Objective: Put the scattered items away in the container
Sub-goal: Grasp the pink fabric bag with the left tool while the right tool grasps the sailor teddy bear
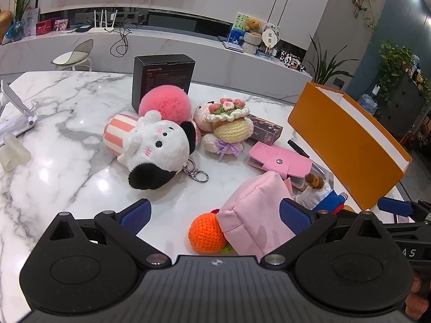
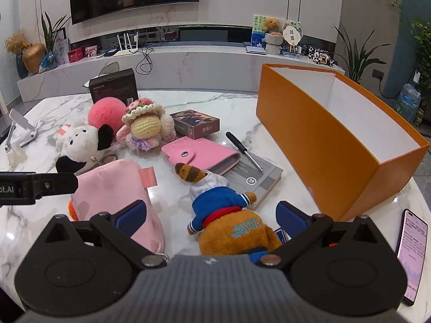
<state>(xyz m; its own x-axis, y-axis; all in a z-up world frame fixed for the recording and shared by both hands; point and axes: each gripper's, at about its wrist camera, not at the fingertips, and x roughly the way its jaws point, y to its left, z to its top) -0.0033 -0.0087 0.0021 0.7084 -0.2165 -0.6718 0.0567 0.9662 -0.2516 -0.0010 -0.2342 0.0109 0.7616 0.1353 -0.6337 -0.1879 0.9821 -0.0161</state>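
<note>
A: What sits toward the left edge of the marble tabletop?

B: A white folding stand and a small translucent block. Further in, a black carton stands upright near the far edge, with a pink pompom touching its front. A black-and-white plush lies on its side just before the pompom, and a crocheted doll sits beside it.

A: And the grippers?

B: The left gripper is spread wide, holding nothing; between its 2 fingers lie an orange crocheted ball and a pink pouch, the ball touching the pouch. The right gripper is also spread, empty, with a brown bear in a blue top lying between its fingers.

A: What crowds the middle?

B: A pink snap wallet partly on a grey book, a screwdriver across that book, and a dark card box behind.

A: The container?

B: The orange box, open-topped and white inside, stands at the right edge.

A: Anything only 1 view shows?

B: The right wrist view alone shows a lit phone at the near right corner.
</note>
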